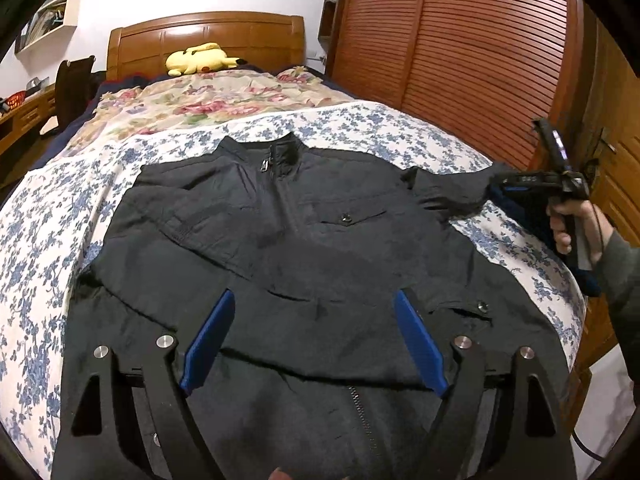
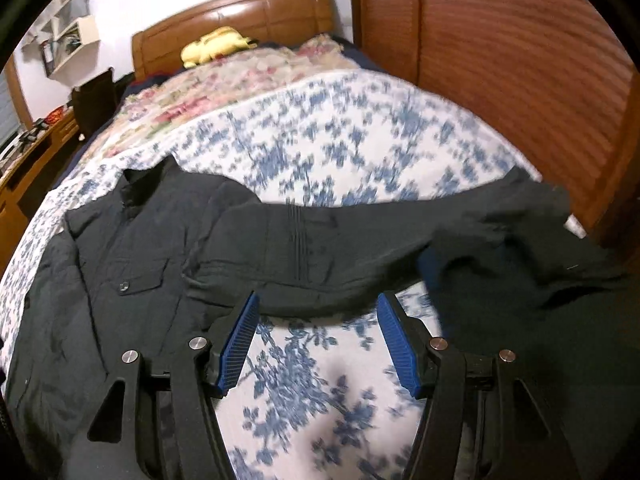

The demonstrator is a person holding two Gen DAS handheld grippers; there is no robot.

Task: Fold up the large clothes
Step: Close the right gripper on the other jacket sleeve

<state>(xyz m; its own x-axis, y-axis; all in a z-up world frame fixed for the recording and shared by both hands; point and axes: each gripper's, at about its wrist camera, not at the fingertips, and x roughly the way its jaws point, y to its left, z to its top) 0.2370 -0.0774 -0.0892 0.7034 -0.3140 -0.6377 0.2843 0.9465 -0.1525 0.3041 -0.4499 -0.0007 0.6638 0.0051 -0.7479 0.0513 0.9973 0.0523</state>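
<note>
A black zip-front jacket (image 1: 288,240) of matte woven cloth lies front-up on the bed (image 1: 36,240), collar pointing away from the left tool (image 1: 314,340). Its zip runs down the middle, with a metal pull at the stand-up collar, and two flapped pockets close with dark snap buttons. The cloth is creased in soft ridges across the chest, and one sleeve is folded across the body ahead of the left tool.

The left tool hovers over the jacket's lower front, its blue ribbed pads spread wide with nothing between them. The other sleeve (image 2: 360,248) stretches out sideways, just ahead of the right tool (image 2: 318,340); this tool's blue pads are also wide apart, holding nothing, with bedding showing between them. In the left wrist view the right tool sits at that sleeve's end, but contact cannot be made out.

Under the jacket is a white bedsheet with blue flowers (image 2: 340,140); beyond it lie a pink floral quilt (image 1: 208,100), a yellow plush toy (image 1: 202,58), a glossy wooden headboard (image 1: 208,36) and slatted wooden wardrobe doors (image 1: 472,48).
</note>
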